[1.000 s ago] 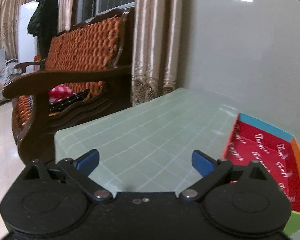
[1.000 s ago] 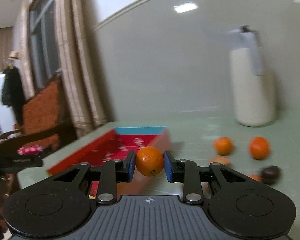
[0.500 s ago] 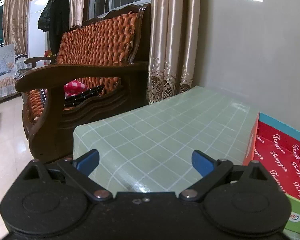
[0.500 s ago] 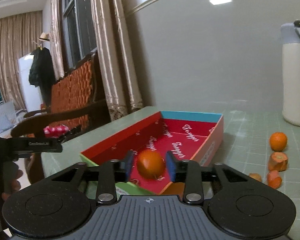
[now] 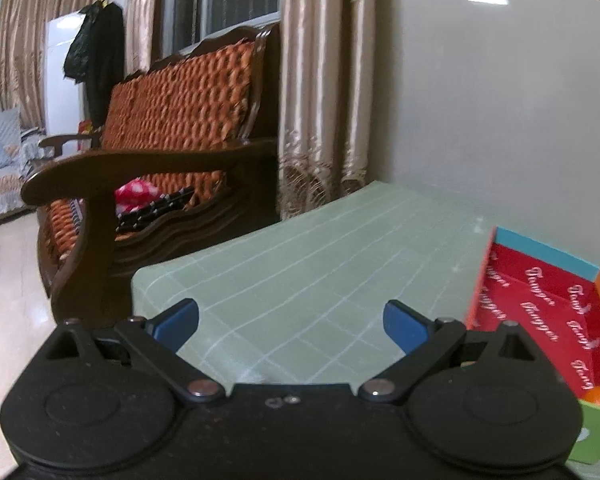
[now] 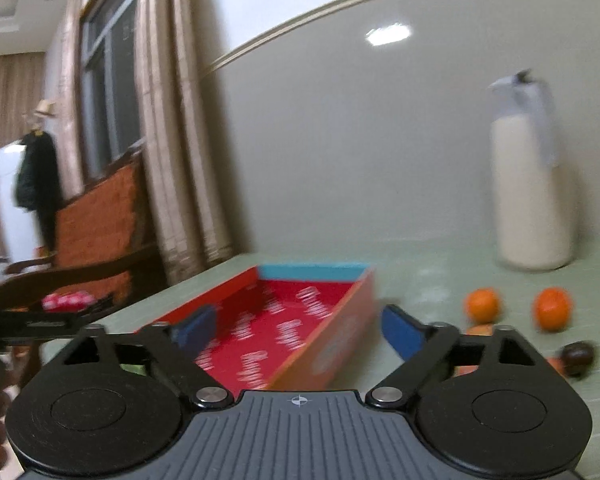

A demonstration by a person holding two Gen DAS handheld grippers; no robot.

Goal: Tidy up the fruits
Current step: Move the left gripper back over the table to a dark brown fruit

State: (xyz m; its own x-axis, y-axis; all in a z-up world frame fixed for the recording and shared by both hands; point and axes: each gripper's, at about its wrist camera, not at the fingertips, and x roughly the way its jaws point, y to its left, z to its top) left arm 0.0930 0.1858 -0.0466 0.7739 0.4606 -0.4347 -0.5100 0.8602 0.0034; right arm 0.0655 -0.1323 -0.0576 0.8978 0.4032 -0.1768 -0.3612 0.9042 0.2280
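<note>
A red cardboard box (image 6: 284, 320) with a blue far wall lies on the green table; it also shows in the left wrist view (image 5: 540, 300). An orange (image 5: 598, 396) lies in the box's near corner. My right gripper (image 6: 296, 324) is open and empty above the box's near end. Two oranges (image 6: 482, 304) (image 6: 552, 308) and a dark round fruit (image 6: 578, 356) lie on the table right of the box, with orange pieces partly hidden behind my right finger. My left gripper (image 5: 292, 318) is open and empty over the table, left of the box.
A cream thermos jug (image 6: 532, 196) stands at the back right near the wall. A wooden sofa (image 5: 148, 184) with orange cushions stands off the table's left edge (image 5: 140, 280). Curtains (image 5: 320, 92) hang behind the table corner.
My right gripper has opened and let go of the orange, which now lies in the box. The right gripper has pulled back and swung slightly right. The left gripper stays open.
</note>
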